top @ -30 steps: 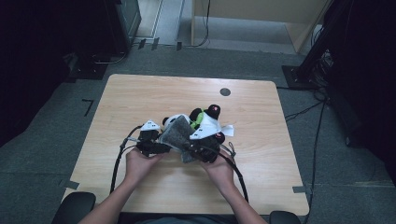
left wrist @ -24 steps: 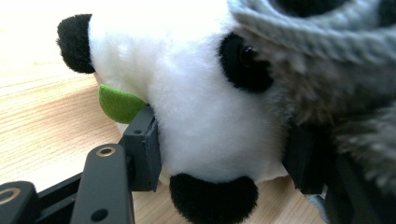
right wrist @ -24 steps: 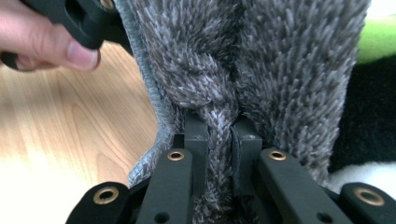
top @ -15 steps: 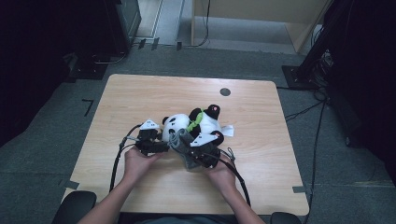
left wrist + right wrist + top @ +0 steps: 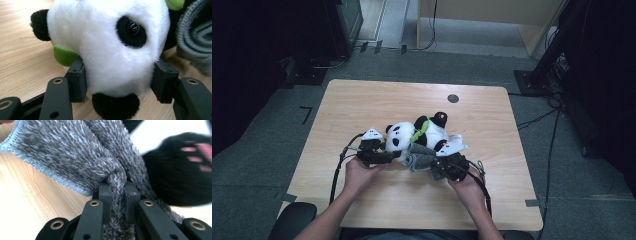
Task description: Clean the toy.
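Observation:
A black-and-white panda plush [image 5: 422, 132] with a green collar lies on its back on the wooden table [image 5: 362, 100]. My left gripper [image 5: 384, 156] is shut on the panda's head [image 5: 110, 45]; both pads press into the white fur at its sides. A grey fuzzy cloth [image 5: 421, 157] lies against the panda's near side. My right gripper [image 5: 438, 165] is shut on a bunched fold of that grey cloth [image 5: 75, 155], squeezed between the jaws. A black paw with pink pads [image 5: 185, 170] is just beyond it.
A small dark round hole [image 5: 453, 98] marks the table's far side. Black cables [image 5: 337, 170] trail from both grippers toward the near edge. A chair edge [image 5: 292, 220] sits at the lower left. Dark equipment and cables surround the table on the floor.
The right gripper has pulled the grey cloth rightward and toward the near edge, off the panda's body. The panda's head and white belly are now more exposed. The left gripper stayed put.

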A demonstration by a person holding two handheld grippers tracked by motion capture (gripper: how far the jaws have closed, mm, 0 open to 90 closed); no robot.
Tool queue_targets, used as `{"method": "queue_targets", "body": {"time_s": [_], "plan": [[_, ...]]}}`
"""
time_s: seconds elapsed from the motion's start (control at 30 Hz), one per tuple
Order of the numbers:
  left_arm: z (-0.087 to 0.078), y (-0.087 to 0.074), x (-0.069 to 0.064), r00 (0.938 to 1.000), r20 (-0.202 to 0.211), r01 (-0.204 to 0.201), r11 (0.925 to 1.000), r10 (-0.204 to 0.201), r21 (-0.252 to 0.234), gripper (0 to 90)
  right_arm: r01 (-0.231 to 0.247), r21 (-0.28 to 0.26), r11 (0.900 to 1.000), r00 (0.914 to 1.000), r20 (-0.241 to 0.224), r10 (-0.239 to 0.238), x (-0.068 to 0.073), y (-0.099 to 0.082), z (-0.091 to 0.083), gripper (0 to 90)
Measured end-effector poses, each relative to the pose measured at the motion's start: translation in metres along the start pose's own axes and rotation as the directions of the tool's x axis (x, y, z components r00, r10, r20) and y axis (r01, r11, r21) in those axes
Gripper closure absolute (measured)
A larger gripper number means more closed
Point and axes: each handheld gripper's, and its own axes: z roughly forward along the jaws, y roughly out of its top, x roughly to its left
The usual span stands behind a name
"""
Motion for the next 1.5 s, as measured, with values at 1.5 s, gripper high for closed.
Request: {"method": "queue_targets", "body": {"time_s": [1.5], "plan": [[-0.005,0.002,0.006,1.0000,0.005,-0.002,0.9999,0.002,0.015,38.4,-0.339,-0.133,0.9312,0.9109,0.201,0.361,-0.119,-0.044,-0.055,81.3]]}}
